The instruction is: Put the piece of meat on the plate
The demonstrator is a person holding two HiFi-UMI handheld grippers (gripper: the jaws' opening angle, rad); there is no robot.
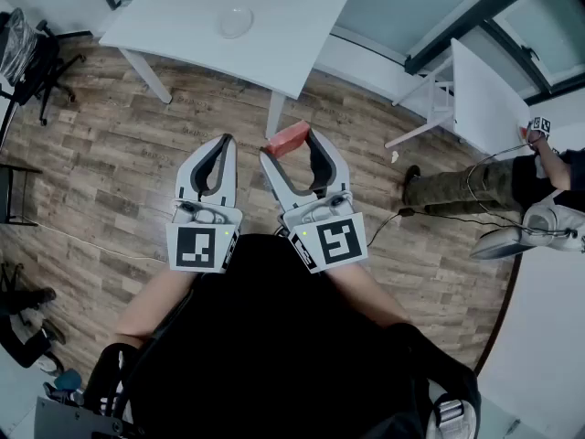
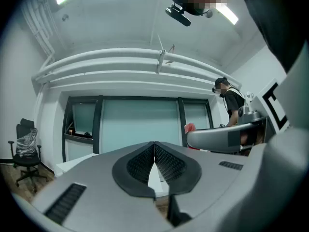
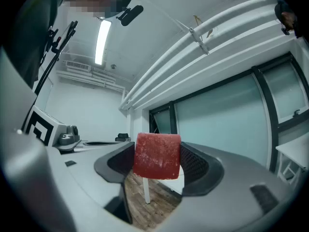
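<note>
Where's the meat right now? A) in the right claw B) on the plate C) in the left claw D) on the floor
A: the right gripper view shows the meat pinched between the pads of the right claw, while the plate holds no meat.

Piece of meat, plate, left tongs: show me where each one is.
piece of meat (image 3: 157,156): right gripper view, middle of its red front face.
plate (image 1: 236,21): head view, bare centre of the dish.
left tongs (image 2: 154,146): left gripper view, where the closed tips meet.
</note>
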